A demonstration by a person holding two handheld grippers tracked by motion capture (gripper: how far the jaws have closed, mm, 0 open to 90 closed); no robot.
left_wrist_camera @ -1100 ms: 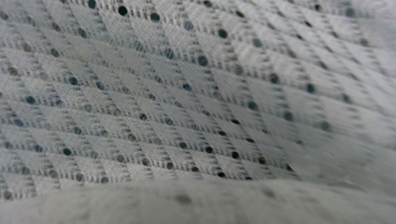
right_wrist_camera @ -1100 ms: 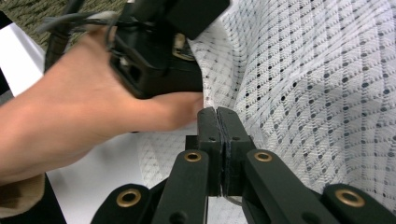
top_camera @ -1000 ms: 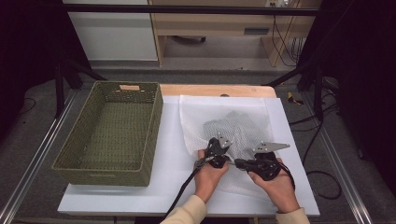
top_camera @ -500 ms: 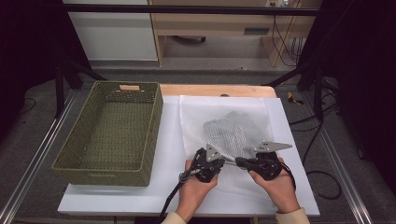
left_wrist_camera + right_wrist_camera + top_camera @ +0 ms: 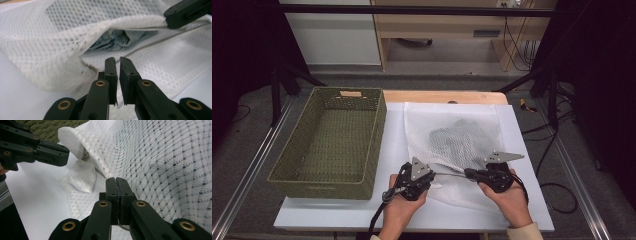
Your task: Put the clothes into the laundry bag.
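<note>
The limp, light mesh laundry bag [image 5: 452,145] is best taken by its opening hem, where the right gripper [image 5: 116,179] pinches it, while the left gripper [image 5: 117,59], jaws just parted a crack, holds nothing.

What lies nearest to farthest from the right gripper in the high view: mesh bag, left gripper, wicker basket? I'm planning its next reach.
1. mesh bag: at the right gripper, its edge gripped.
2. left gripper: just left.
3. wicker basket: far left.
</note>
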